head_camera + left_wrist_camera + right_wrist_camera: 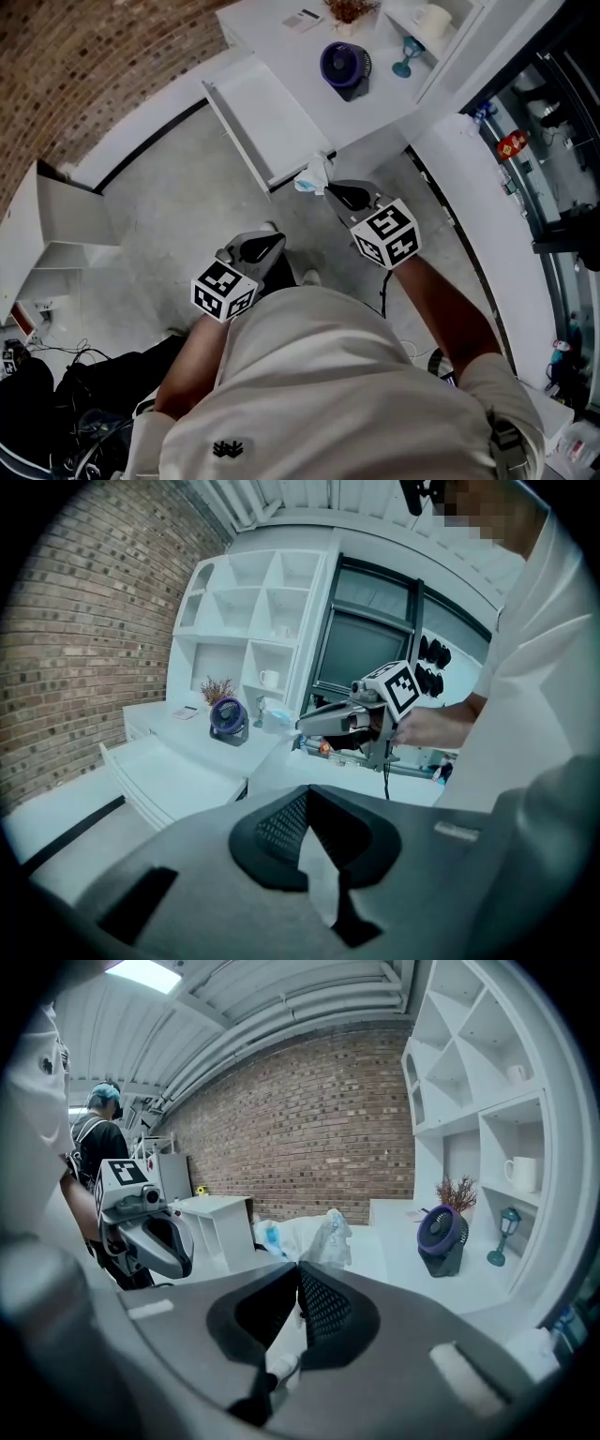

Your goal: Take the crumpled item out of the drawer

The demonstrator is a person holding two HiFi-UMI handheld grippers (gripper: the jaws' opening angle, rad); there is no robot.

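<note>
My right gripper (327, 190) is shut on the crumpled item (314, 175), a white wad with blue patches. It hangs just off the front corner of the open white drawer (267, 122), above the floor. In the right gripper view the crumpled item (314, 1235) bunches up beyond the closed tips of the right gripper (298, 1265). The left gripper (274, 246) hovers lower and nearer my body, apart from the drawer. In its own view the left gripper (306, 791) has its tips together with nothing between them, and the crumpled item (277, 721) shows ahead.
On the white counter (281, 37) stand a purple fan (345, 66) and a teal goblet (407, 52), with shelves and a mug (431, 19) behind. A small white cabinet (56, 225) stands at the left by the brick wall (84, 56). Cables (56, 361) lie on the floor.
</note>
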